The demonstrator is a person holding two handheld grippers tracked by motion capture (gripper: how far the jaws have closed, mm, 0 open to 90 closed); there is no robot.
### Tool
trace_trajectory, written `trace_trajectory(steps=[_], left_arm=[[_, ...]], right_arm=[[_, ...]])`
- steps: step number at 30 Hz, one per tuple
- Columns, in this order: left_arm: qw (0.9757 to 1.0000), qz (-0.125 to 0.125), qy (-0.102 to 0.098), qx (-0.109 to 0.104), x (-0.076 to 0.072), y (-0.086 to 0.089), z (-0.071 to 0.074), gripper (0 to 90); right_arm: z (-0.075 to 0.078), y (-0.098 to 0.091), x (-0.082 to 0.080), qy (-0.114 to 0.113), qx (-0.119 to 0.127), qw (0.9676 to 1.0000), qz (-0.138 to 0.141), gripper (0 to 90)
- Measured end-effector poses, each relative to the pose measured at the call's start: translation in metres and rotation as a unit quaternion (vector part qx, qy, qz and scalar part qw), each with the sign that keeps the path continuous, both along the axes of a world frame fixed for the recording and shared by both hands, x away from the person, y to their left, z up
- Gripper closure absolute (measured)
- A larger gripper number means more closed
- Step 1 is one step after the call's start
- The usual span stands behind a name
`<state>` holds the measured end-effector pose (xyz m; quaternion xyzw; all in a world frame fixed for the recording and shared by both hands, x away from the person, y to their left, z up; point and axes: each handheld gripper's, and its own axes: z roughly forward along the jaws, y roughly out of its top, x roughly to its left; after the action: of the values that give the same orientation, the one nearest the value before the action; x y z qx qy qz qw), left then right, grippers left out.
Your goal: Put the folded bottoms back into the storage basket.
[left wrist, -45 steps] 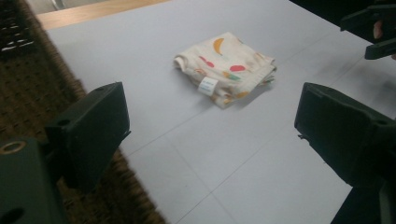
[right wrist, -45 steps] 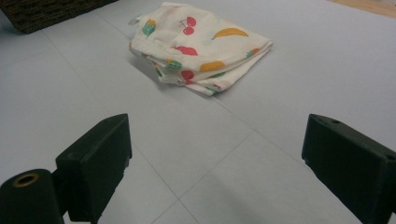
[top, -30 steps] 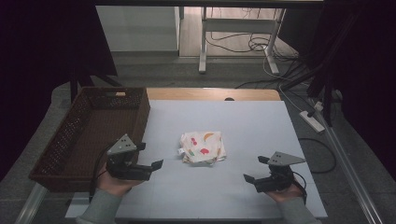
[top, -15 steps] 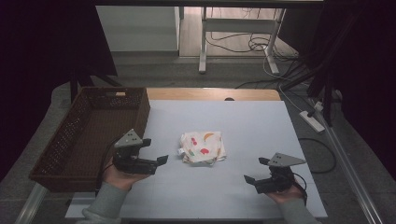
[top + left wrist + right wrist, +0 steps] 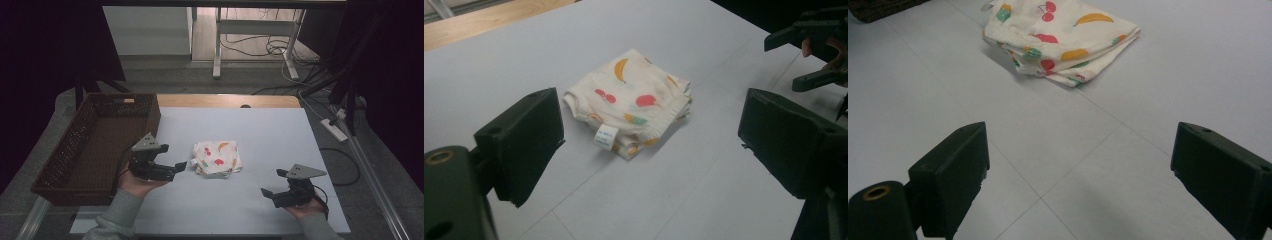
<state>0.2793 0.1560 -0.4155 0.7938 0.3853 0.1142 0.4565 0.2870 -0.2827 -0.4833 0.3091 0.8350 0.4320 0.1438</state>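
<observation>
A folded white cloth with a fruit print (image 5: 217,157) lies near the middle of the pale table sheet (image 5: 250,130). My left gripper (image 5: 176,167) is held open just left of the cloth, its tips a short way from the cloth's edge. In the left gripper view the cloth (image 5: 634,102), with a small label on its near fold, lies ahead between the wide-spread jaws of that gripper (image 5: 656,127). My right gripper (image 5: 272,183) is open near the front right, apart from the cloth. The right gripper view has the cloth (image 5: 1063,37) farther off, beyond that gripper (image 5: 1083,160).
A dark brown wicker basket (image 5: 95,135) stands along the table's left side, close behind my left hand. The right gripper (image 5: 814,50) appears at the top right of the left gripper view. A power strip (image 5: 332,129) and cables lie on the floor to the right.
My left gripper has moved forward and right, from beside the basket up to the cloth's left edge. The right gripper and the cloth have stayed put.
</observation>
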Motion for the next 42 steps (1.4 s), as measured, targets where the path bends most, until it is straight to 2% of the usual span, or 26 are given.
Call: trace_trajectory(steps=[19, 30, 35, 42], left_arm=[[0.9995, -0.017, 0.013, 0.021, 0.028, -0.033, -0.01, 10.5], [0.9995, -0.011, 0.021, 0.022, 0.044, -0.041, -0.016, 10.8], [0.9991, -0.01, 0.026, 0.032, 0.054, -0.048, -0.023, 10.9], [0.9988, -0.009, 0.034, 0.033, 0.065, -0.051, -0.029, 11.1]], right_arm=[[-0.002, 0.001, 0.0, 0.004, -0.01, 0.9999, 0.002, 9.0], [-0.002, 0.001, 0.0, 0.005, -0.012, 0.9999, 0.002, 9.0], [-0.003, 0.001, 0.001, 0.006, -0.012, 0.9999, 0.003, 9.0], [-0.003, 0.0, 0.002, 0.008, -0.009, 0.9999, 0.002, 9.0]])
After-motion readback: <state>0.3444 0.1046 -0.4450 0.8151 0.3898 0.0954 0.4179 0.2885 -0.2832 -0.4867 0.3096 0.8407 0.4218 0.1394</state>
